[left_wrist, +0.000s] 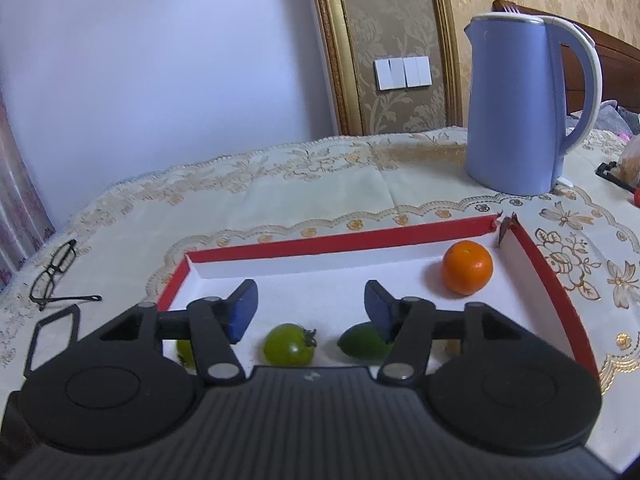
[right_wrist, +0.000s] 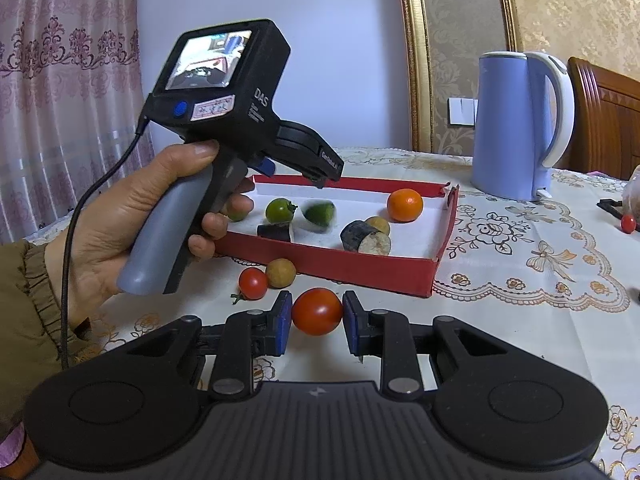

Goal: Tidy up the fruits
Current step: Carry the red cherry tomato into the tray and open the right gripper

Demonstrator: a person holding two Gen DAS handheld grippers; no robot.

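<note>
Meanwhile, Two Grippers Share the Fruit Sorting

Over the shallow red cardboard tray with the white lining (left_wrist: pixel 544 280), the left gripper (left_wrist: pixel 310 312) hangs with its blue-padded jaws released and nothing between them; the small green lime-like fruit (right_wrist: pixel 320 213) lies on the lining just below them and looks blurred in the right wrist view, so I judge it to have dropped from that grip. Beside it sits a round green tomato with a dark stalk (left_wrist: pixel 289 345), and the glossy orange citrus (left_wrist: pixel 467 267) rests alone near the torn far corner; the greens seem grouped at one end, which suits a sorting job. Two dark-skinned cut pieces (right_wrist: pixel 366 237) and a pale yellow-brown round fruit (right_wrist: pixel 378 224) also lie in the tray.

Nearer the front edge of the worktop, the right gripper (right_wrist: pixel 316 318) has its jaws clenched on a ripe red tomato (right_wrist: pixel 317 311), pads pressing both flanks; it is held outside the tray, short of the red wall, presumably waiting for the left hand (right_wrist: pixel 132 216) to clear the space. A smaller red cherry tomato (right_wrist: pixel 253 283) and a tan round fruit (right_wrist: pixel 281 273) remain on the embroidered cream tablecloth (right_wrist: pixel 520 300), touching each other; so the job looks partly done.

The tall lilac electric kettle (left_wrist: pixel 516 112) stands well behind the tray.
</note>
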